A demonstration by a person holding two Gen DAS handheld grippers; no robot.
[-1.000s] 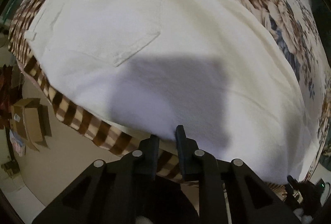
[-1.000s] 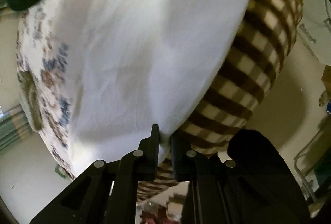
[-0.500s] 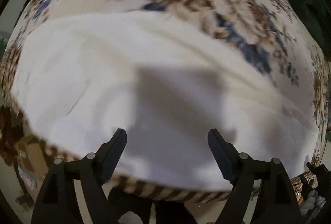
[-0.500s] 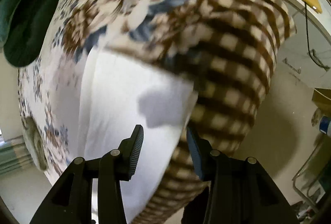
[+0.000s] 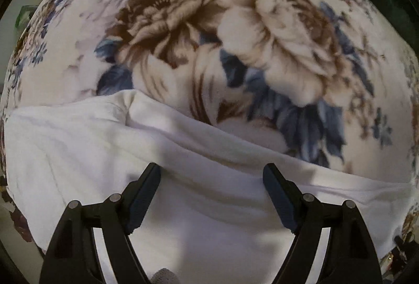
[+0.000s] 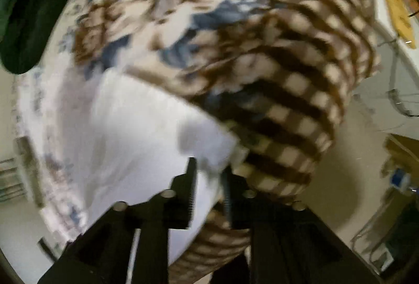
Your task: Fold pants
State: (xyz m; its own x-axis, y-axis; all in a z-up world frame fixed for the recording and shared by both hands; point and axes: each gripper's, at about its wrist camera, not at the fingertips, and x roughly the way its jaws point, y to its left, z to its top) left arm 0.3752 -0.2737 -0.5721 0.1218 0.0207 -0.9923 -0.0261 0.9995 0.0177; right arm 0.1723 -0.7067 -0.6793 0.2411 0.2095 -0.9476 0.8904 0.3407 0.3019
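Observation:
The white pants (image 5: 157, 153) lie folded on a floral blanket (image 5: 235, 35), with their far folded edge running across the middle of the left wrist view. My left gripper (image 5: 212, 174) is wide open just above the white cloth, holding nothing. In the blurred right wrist view the pants (image 6: 136, 137) lie at the left, next to the blanket's checked border (image 6: 301, 105). My right gripper (image 6: 209, 168) has its jaws close together around a corner of the white cloth.
A dark green cloth (image 6: 23, 22) lies at the bed's far side. The bed edge drops to a beige floor (image 6: 353, 166) at the right, with wire racks and clutter (image 6: 398, 179) beyond.
Both grippers let go of the pants' edge and opened. The left one moved forward over the folded cloth. The right one narrowed again around a corner of cloth.

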